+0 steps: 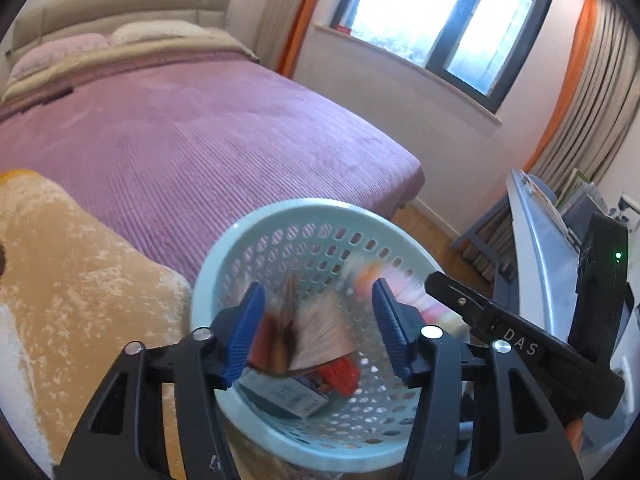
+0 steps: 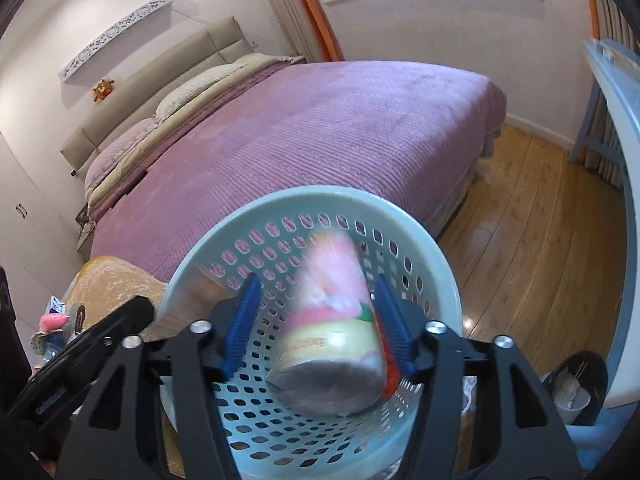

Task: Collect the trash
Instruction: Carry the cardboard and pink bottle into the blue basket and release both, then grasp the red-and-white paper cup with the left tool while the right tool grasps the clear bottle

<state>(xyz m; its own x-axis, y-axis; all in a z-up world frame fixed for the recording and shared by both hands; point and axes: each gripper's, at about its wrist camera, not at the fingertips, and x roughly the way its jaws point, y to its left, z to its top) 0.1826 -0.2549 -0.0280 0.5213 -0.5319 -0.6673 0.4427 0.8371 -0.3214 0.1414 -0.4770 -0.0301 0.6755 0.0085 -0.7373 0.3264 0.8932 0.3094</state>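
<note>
Two open grippers over one basket, so looks like drop-off time. Far left: yellow fuzzy blanket (image 1: 80, 280), just beside the basket, not part of the job. Next over, left gripper (image 1: 318, 290) hanging above the teal basket (image 1: 280, 210), blue fingers spread wide, gripping nothing. Between them a brownish wrapper (image 1: 316, 332), badly blurred, probably mid-fall, well inside the rim. Below that, already at the bottom: a small printed box (image 1: 288, 394) and something red (image 1: 342, 372). Moving right, right gripper (image 2: 316, 284), same story: fingers wide apart, pink and yellow packet (image 2: 336, 320) smeared between them, low end close against the right-hand pad. Can't tell whether touching or just in front. Either way no squeeze, going by the gap on the other side. Tips for doing this bit well: keep both tools centred over the opening, not the rim; hold the fingers spread until well clear of each piece; lift straight up afterwards to avoid hooking the perforated wall or tipping the whole thing toward the blanket. Worth watching that big packet, likely light and bouncy. Far right: wood floor (image 2: 520, 240) and a small dark bin (image 2: 576, 380), well apart from all this.
</note>
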